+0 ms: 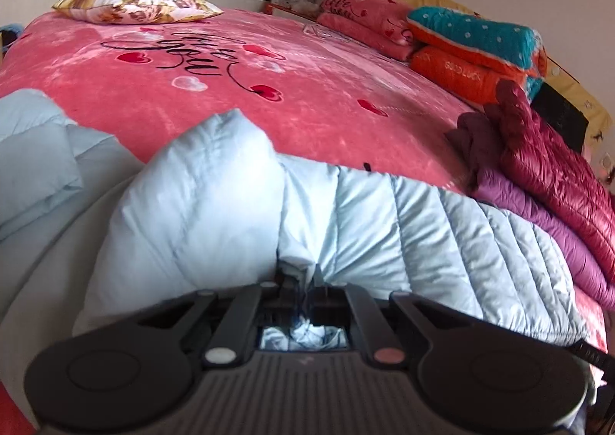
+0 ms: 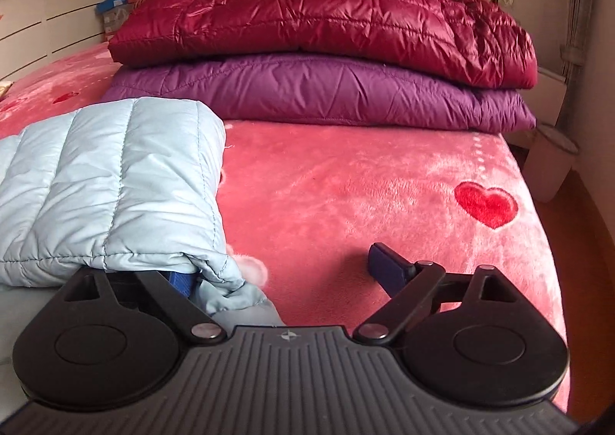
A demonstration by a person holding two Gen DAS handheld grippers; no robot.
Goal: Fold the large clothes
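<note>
A light blue quilted down jacket (image 1: 403, 227) lies on the pink bed cover (image 1: 269, 89), partly folded, one puffy part raised at the left. My left gripper (image 1: 303, 285) is shut on a bunch of the jacket's fabric at its near edge. In the right wrist view the jacket (image 2: 115, 181) lies at the left. My right gripper (image 2: 284, 273) is open; its left finger (image 2: 180, 279) is tucked under the jacket's corner, its right finger (image 2: 388, 265) rests free on the cover.
A folded dark red jacket (image 2: 326, 19) lies on a folded purple jacket (image 2: 326, 92) behind the blue one. Folded blankets (image 1: 472, 46) and a patterned pillow (image 1: 138, 2) are at the bed's far side. A white bin (image 2: 549, 165) stands beside the bed.
</note>
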